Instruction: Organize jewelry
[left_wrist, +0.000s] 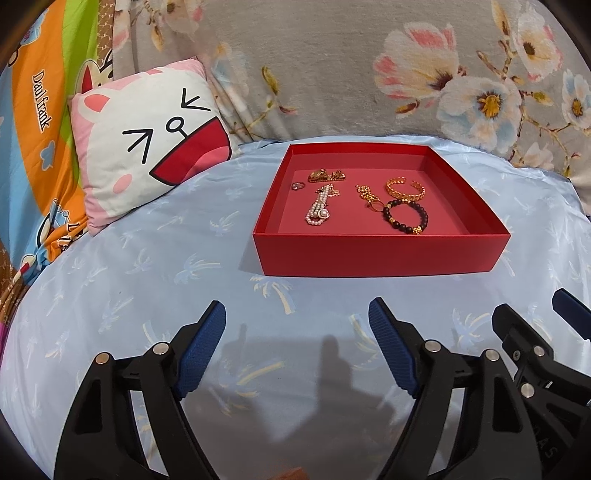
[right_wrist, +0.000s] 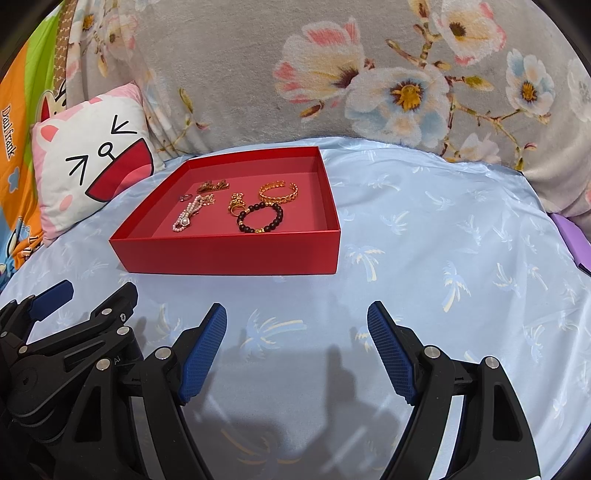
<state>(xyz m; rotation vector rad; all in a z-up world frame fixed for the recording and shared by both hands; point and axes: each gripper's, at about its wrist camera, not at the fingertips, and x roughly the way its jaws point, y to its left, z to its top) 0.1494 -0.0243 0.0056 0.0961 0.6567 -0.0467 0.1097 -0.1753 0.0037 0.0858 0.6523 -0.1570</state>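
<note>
A shallow red box lies on a light blue bedsheet. Inside it are a pearl bracelet, a dark bead bracelet, a gold cuff bangle, a gold chain with a ring, a small ring and a gold brooch. My left gripper and right gripper hover side by side in front of the box, both open with nothing between their blue pads.
A cartoon-face cushion leans at the left of the box. A grey floral blanket rises behind it. A colourful printed quilt runs along the far left. A purple item shows at the right edge.
</note>
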